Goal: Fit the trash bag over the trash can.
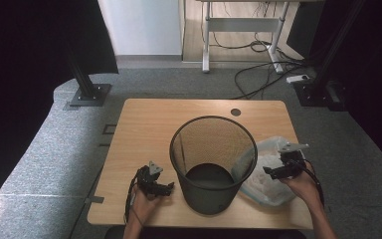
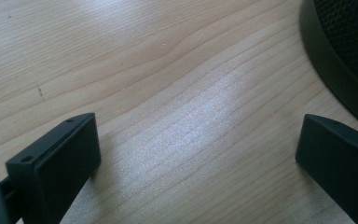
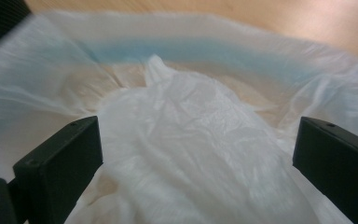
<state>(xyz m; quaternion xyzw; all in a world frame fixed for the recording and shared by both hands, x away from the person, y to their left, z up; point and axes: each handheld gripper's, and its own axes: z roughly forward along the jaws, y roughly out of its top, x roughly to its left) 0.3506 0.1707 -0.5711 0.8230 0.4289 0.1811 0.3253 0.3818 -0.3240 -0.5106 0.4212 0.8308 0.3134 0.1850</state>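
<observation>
**Bin and bag on the desk, both grippers ready**

Grey carpet surrounds a small wooden desk (image 1: 144,124), and a second desk with loose cables stands behind it. On the desk, near the front edge and about the middle, stands a black mesh bin (image 1: 213,164), upright and empty as far as the high view shows.

A thin white plastic bag (image 1: 268,174) with a pale blue band lies crumpled at the front right corner, touching the bin's right side. It looks very light, soft and a little slippery; it will fold and slide rather than keep a shape. A raised fold or the banded rim is probably the best place to pinch it. The bin seems light but stiff, so its rim gives a firm hold.

The left gripper (image 1: 155,185) rests on the desk just beside the bin, jaws spread apart with bare wood between them. The right gripper (image 1: 286,167) hangs over the bag, jaws also wide apart and gripping nothing.

No brand, label or writing can be read anywhere.
</observation>
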